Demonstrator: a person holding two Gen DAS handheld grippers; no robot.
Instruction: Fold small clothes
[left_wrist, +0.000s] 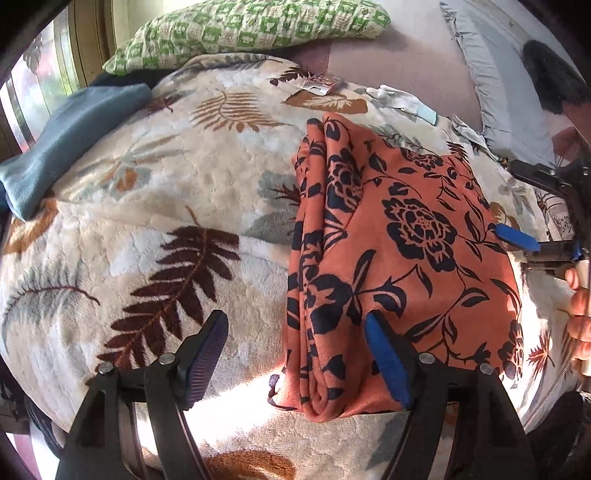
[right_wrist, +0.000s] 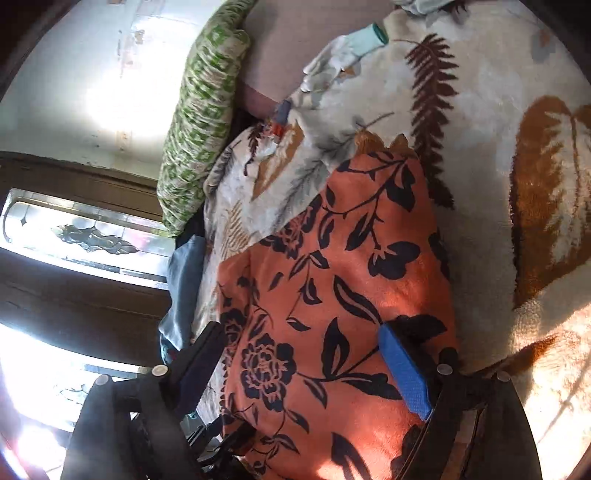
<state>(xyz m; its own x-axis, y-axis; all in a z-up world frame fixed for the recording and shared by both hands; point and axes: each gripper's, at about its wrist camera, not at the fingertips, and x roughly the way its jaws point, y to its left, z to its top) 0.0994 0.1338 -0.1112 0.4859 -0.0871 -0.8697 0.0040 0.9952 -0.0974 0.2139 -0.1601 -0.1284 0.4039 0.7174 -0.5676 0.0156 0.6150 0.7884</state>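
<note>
An orange garment with a dark flower print (left_wrist: 399, 236) lies folded on a cream leaf-patterned blanket (left_wrist: 166, 206). Its thick folded edge runs along its left side in the left wrist view. My left gripper (left_wrist: 295, 332) stands open over the near end of that edge, with the fold between its fingers but not pressed. In the right wrist view the same garment (right_wrist: 332, 295) fills the middle. My right gripper (right_wrist: 301, 343) hangs open above it with nothing pinched. One of its blue pads (left_wrist: 515, 238) shows at the garment's right edge in the left wrist view.
A green checked pillow (left_wrist: 251, 29) lies at the back, a blue cloth (left_wrist: 66, 144) at the left and a grey frilled cushion (left_wrist: 491, 92) at the far right. A white glove (right_wrist: 332, 62) and a small packet (left_wrist: 321, 86) rest on the blanket. A person's hand (left_wrist: 578, 314) holds the right gripper.
</note>
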